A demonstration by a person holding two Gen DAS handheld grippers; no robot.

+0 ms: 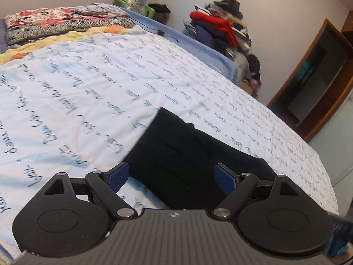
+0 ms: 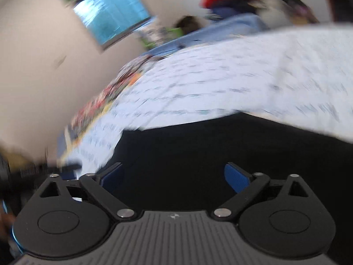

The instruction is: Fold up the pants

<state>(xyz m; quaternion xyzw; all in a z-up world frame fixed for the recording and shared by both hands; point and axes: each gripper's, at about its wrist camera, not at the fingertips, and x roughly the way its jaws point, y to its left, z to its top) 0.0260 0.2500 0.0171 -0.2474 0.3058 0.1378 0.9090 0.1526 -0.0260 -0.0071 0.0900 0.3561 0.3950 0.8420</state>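
The black pants (image 1: 189, 154) lie folded into a flat rectangle on the white bedspread with blue script (image 1: 99, 84). My left gripper (image 1: 174, 174) is open, its blue pads (image 1: 118, 174) spread wide just above the near edge of the pants, holding nothing. In the right wrist view, which is blurred, the pants (image 2: 220, 150) fill the lower middle. My right gripper (image 2: 174, 174) is open over them, its blue pads (image 2: 237, 178) apart and empty.
A floral folded blanket (image 1: 55, 22) and a yellow cloth (image 1: 55, 38) lie at the bed's far end. A pile of clothes (image 1: 222, 31) stands past the bed by the wall. A wooden door frame (image 1: 308, 77) is at right. A window (image 2: 112, 13) is in the wall.
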